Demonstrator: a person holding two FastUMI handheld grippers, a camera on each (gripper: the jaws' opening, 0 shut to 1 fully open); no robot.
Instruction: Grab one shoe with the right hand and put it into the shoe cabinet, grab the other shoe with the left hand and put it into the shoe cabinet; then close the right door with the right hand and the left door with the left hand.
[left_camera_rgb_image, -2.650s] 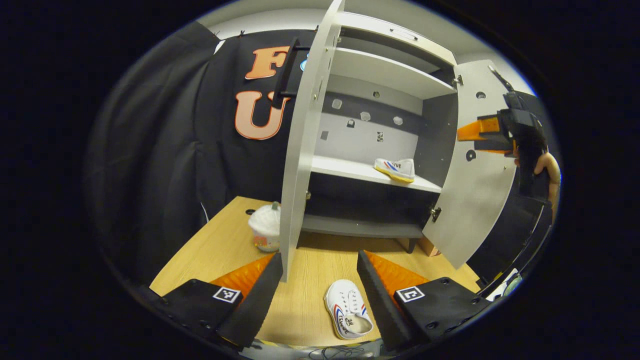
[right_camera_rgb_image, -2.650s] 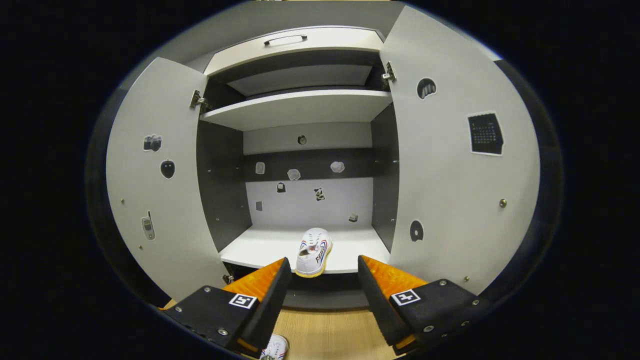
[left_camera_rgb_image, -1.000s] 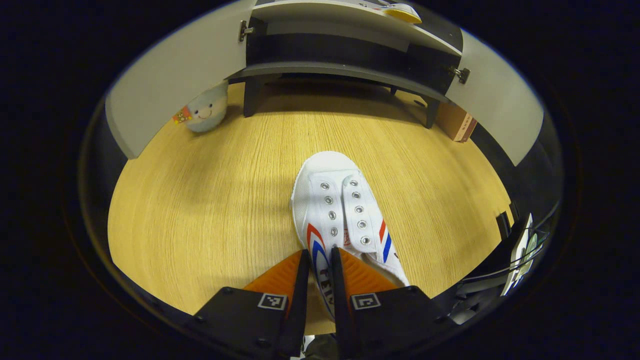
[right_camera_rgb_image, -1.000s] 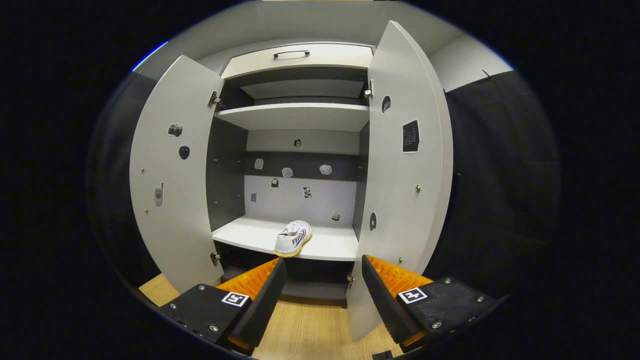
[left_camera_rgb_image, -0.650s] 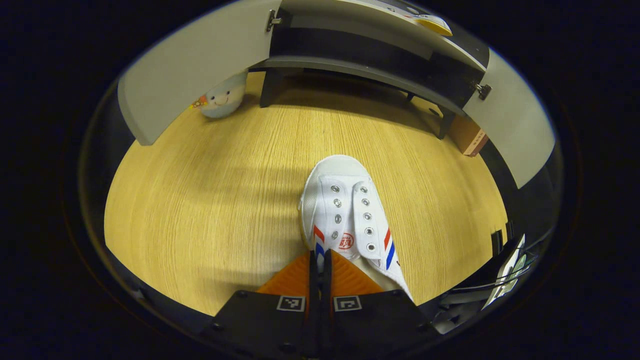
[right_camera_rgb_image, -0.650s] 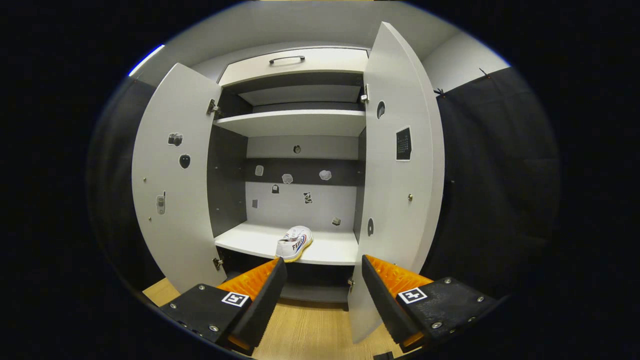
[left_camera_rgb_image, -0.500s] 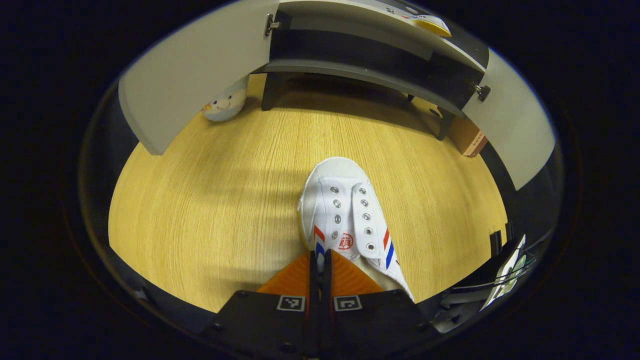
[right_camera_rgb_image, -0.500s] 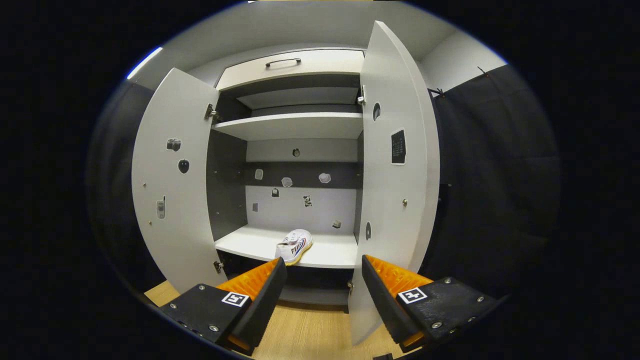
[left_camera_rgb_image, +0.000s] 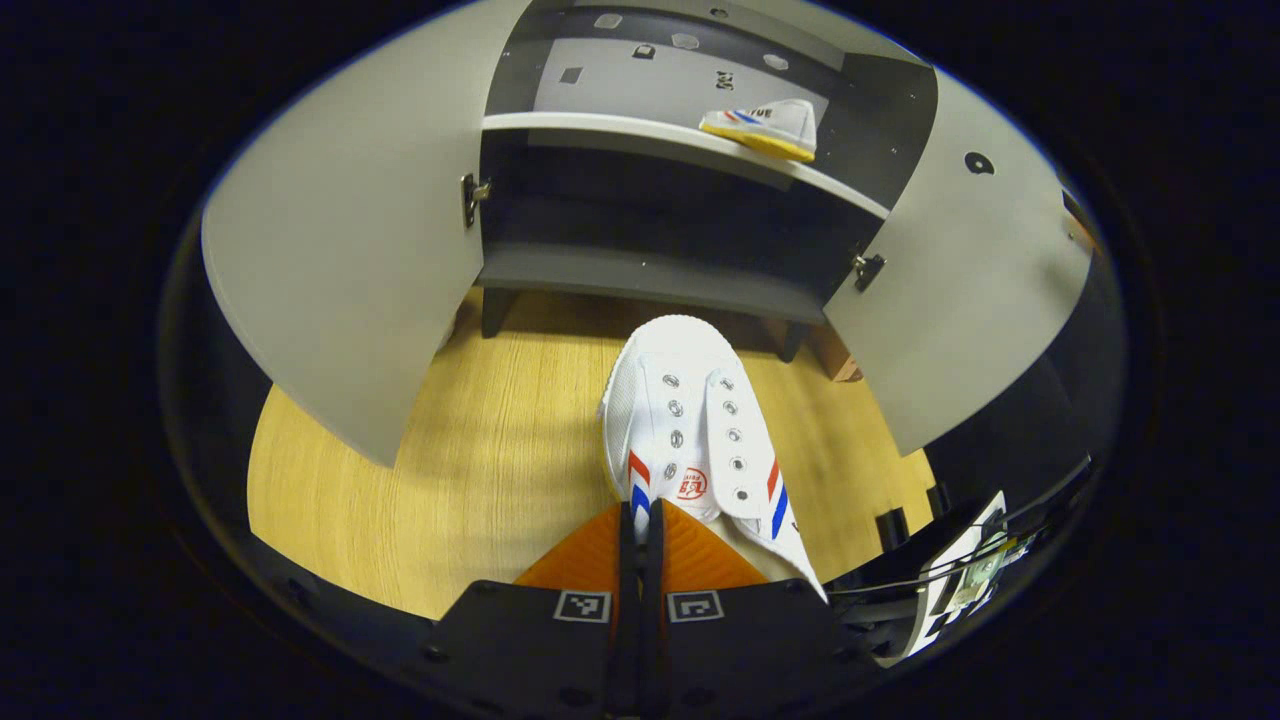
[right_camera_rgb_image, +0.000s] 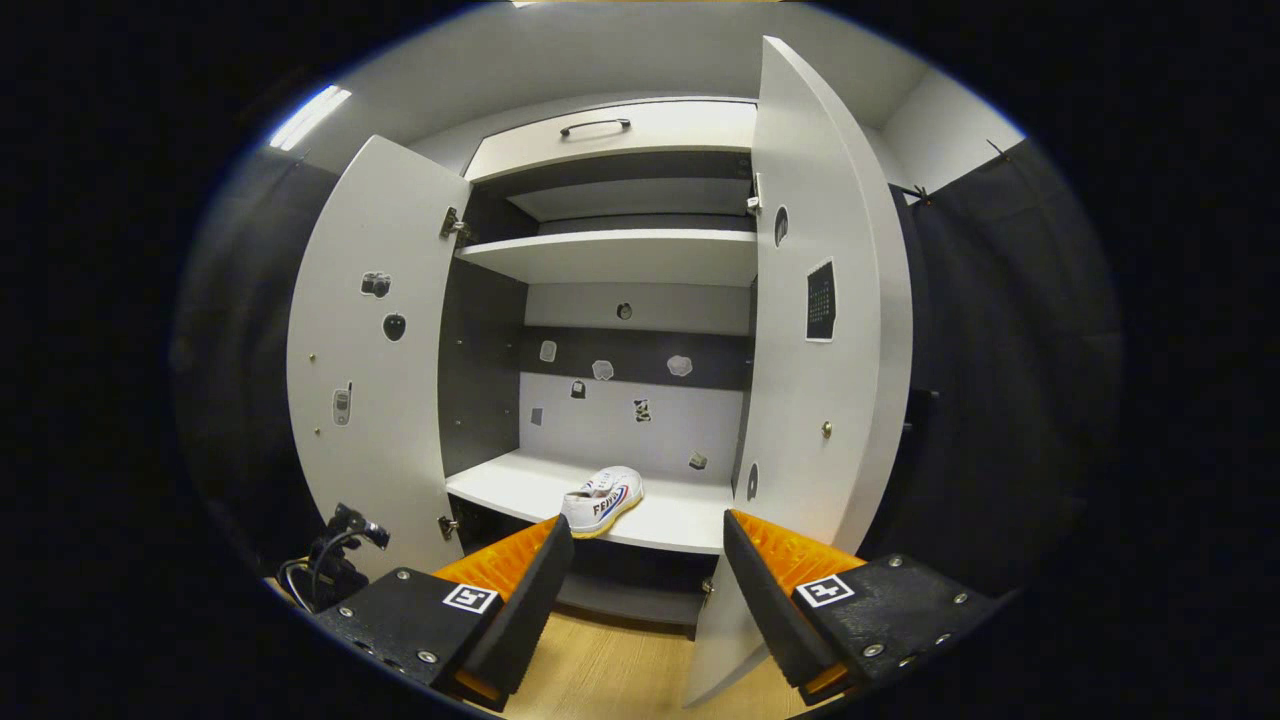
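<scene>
Above wooden floor (left_camera_rgb_image: 480, 470), left gripper (left_camera_rgb_image: 641, 520) pinches white striped shoe (left_camera_rgb_image: 690, 430); right gripper (right_camera_rgb_image: 645, 590) gapes.

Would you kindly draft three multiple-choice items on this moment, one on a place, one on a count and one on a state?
1. Where does the shoe already stored lie?
A. On the white middle shelf
B. On the top shelf
C. On the wooden floor

2. How many shoes appear in the left gripper view?
A. One
B. Two
C. Three

3. How does the left tool stand?
A. Wide open over the floor
B. Shut on a cabinet door
C. Shut on the held shoe

Answers:
1 A: it rests on the white middle shelf of the shoe cabinet.
2 B: one in the tool, one on the shelf.
3 C: both fingers press the shoe's side wall; the right tool is open.
</scene>
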